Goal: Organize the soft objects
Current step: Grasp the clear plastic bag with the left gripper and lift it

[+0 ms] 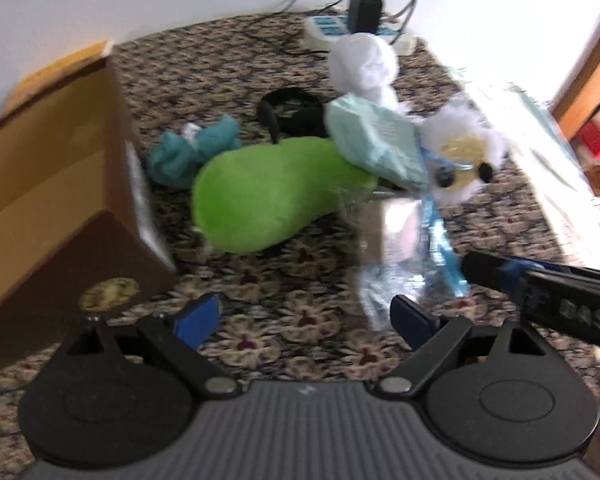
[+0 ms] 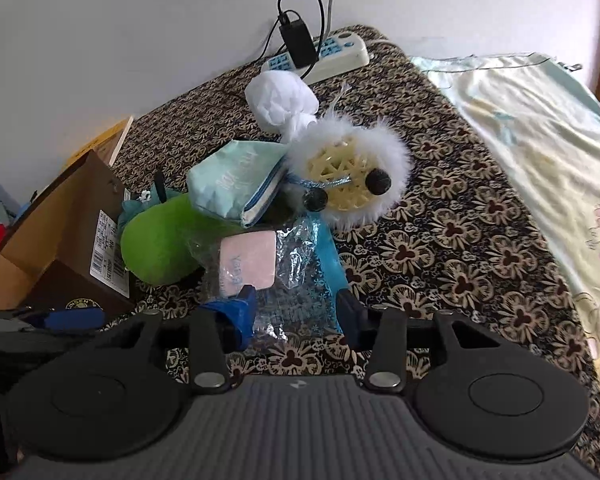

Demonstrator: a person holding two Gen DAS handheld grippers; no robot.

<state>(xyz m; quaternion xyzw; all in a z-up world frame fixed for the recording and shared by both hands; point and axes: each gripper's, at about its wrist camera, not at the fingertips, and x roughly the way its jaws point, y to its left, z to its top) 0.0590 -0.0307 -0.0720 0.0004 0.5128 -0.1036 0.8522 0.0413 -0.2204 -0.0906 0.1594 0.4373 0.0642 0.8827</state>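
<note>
Patterned floral cloth covers the surface; a green plush, pale pouch and fluffy white toy lie heaped beside a cardboard box; right gripper straddles a crinkly plastic packet, jaws parted; left gripper gapes empty.

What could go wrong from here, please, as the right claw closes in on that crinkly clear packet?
1. The right claw straddles only the near edge of the clear packet, so the slick film may slip out.
2. The packet touches the green plush and lies under the pale blue pouch; lifting may drag them.
3. The left claw, open nearby, could crowd the right one.
</note>
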